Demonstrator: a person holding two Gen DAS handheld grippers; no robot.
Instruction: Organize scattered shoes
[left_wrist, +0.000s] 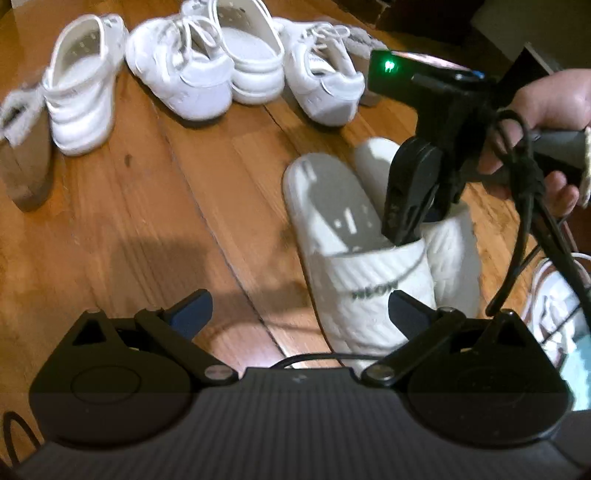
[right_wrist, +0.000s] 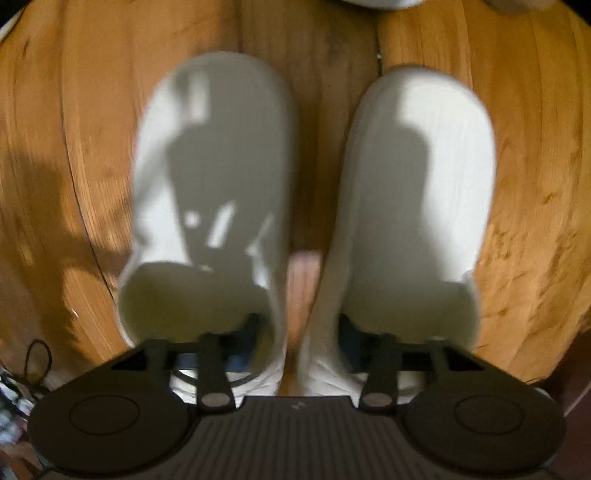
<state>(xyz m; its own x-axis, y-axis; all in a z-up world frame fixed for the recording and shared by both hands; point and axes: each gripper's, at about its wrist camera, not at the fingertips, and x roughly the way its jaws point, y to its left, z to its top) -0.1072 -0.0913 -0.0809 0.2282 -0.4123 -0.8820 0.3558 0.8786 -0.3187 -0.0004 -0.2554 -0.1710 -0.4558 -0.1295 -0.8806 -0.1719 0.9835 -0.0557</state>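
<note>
The left gripper (left_wrist: 299, 306) hangs nearest, jaws wide apart with nothing between them, over the toe of the near white slide (left_wrist: 364, 280) (green lettering on its strap).

Just past it, the right gripper (left_wrist: 404, 225), held in a hand (left_wrist: 546, 122), is dipped into the pair. In the right wrist view one finger (right_wrist: 247, 328) sits inside the left slide's opening and the other inside the far slide (right_wrist: 417, 192). The two inner walls are pinched together between them, so the right gripper (right_wrist: 295, 332) is clamped on both slides at once. That view is blurred, so how firm the pad contact is cannot be told.

Handling, as a judgement: foam slides look light, fairly stiff in the sole and a little springy at the strap. They are not fragile. The inner strap edges look like the right place to hold them, but a loose pinch could let one slide swing or drop out.

The slides lie side by side on the wood floor (left_wrist: 166, 206), toes toward the cameras.

Farther back is a loose row: a white clog (left_wrist: 79, 92), white sneakers (left_wrist: 181, 70) and a tan fleece-lined boot (left_wrist: 26, 147) at the left edge.
</note>
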